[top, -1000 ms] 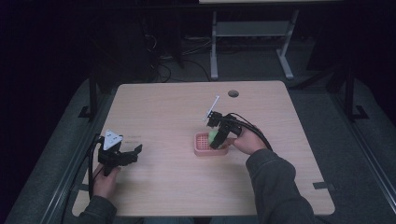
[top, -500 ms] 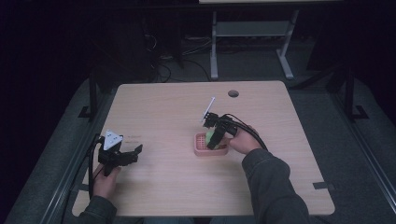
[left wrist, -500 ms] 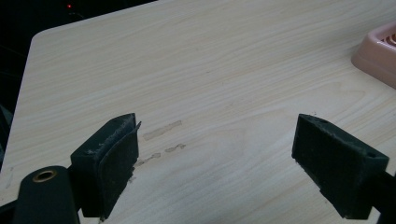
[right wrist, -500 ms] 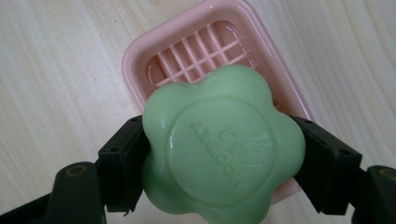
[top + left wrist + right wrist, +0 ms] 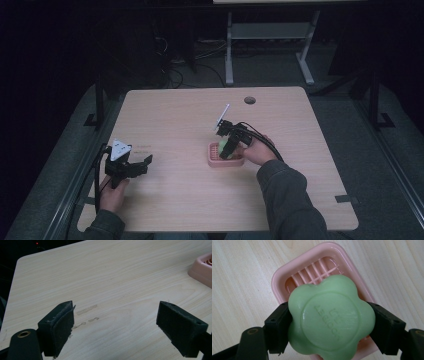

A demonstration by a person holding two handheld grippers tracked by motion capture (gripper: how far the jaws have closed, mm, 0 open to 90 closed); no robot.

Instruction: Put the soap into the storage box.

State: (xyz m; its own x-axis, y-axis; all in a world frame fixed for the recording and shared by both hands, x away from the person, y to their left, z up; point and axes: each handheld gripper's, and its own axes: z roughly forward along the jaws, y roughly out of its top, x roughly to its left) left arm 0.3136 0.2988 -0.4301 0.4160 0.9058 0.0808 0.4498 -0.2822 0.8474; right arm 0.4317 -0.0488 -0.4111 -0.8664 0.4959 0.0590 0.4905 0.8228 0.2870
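Two black fingers [image 5: 277,328] of the right gripper [image 5: 329,327] are clamped on the sides of a pale green, flower-shaped bar of soap [image 5: 330,318] with raised lettering on its round top face. The soap is held directly over a pink plastic soap dish [image 5: 287,277], a rounded rectangle with a slatted bottom; whether the soap touches the slats cannot be told. In the high view, the right gripper [image 5: 226,145] points down into the pink dish [image 5: 214,161], which sits near the middle of the light wooden surface [image 5: 175,115], slightly toward its near side. The person's right hand [image 5: 257,152] holds the gripper from the right, with a dark sleeve running to the near edge and a black cable looping over the hand. Well apart, at the near left corner of the surface, the left gripper [image 5: 142,162] rests low in the person's left hand [image 5: 112,192], a grey three-cornered plate on top. Its two black fingers [image 5: 58,327] stand wide apart with only bare wood between them, and they point right toward the dish, whose pink edge [image 5: 202,271] shows at the far right of the left gripper view.
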